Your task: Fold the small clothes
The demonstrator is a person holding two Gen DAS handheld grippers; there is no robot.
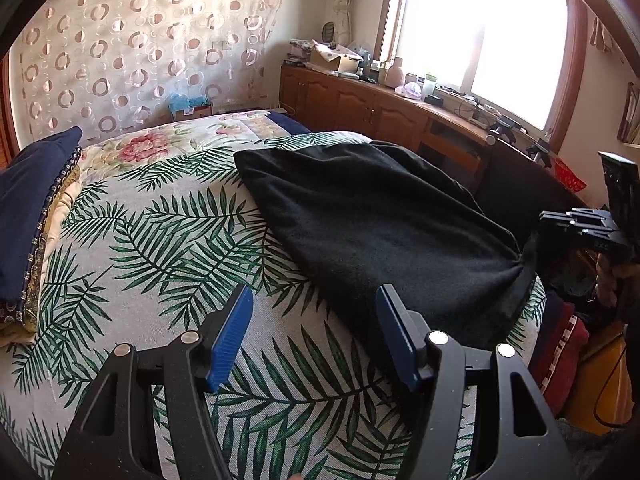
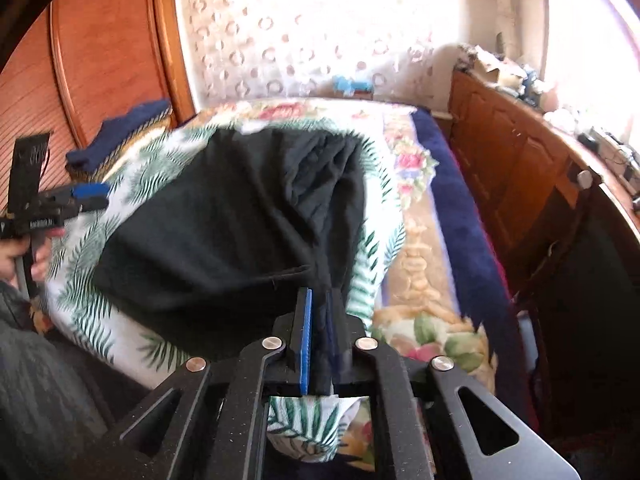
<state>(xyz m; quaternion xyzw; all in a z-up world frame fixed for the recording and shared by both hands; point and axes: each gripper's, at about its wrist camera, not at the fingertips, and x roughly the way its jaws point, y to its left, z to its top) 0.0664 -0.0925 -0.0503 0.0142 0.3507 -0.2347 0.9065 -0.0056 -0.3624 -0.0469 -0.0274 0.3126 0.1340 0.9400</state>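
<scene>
Surface: bed, topped with a palm-leaf sheet (image 1: 160,240) over a floral quilt (image 1: 140,148). Far left, a navy cushion (image 1: 28,208) lies on the bed edge, touching the leaf sheet. Behind the bed, a sheer curtain with ring pattern (image 1: 140,48). To the right, a wooden cabinet run (image 1: 360,104) under a bright window (image 1: 480,32); its top is cluttered with boxes and bottles, too small to tell apart. In the right wrist view a wooden wardrobe door (image 2: 100,48) stands at left.

Task item: black garment (image 1: 380,220) spread on the leaf sheet, right half of the bed, one corner bunched and pulled up at the right edge.

Left gripper (image 1: 314,320): hovers low over the leaf sheet, just beside the near edge of the garment. Blue fingers (image 1: 232,336) are wide apart, nothing between them. In the right wrist view it shows at far left, held in a hand (image 2: 24,256), pointing in toward the garment.

Right gripper (image 2: 318,340): fingers pinched together on a gathered fold of the black garment, cloth drawn taut from the clamp up across the bed. A bit of leaf sheet shows bunched below the clamp; can't tell if it is caught too, the frame is motion-blurred. In the left wrist view this gripper sits at the far right edge, at the garment's bunched corner.
</scene>
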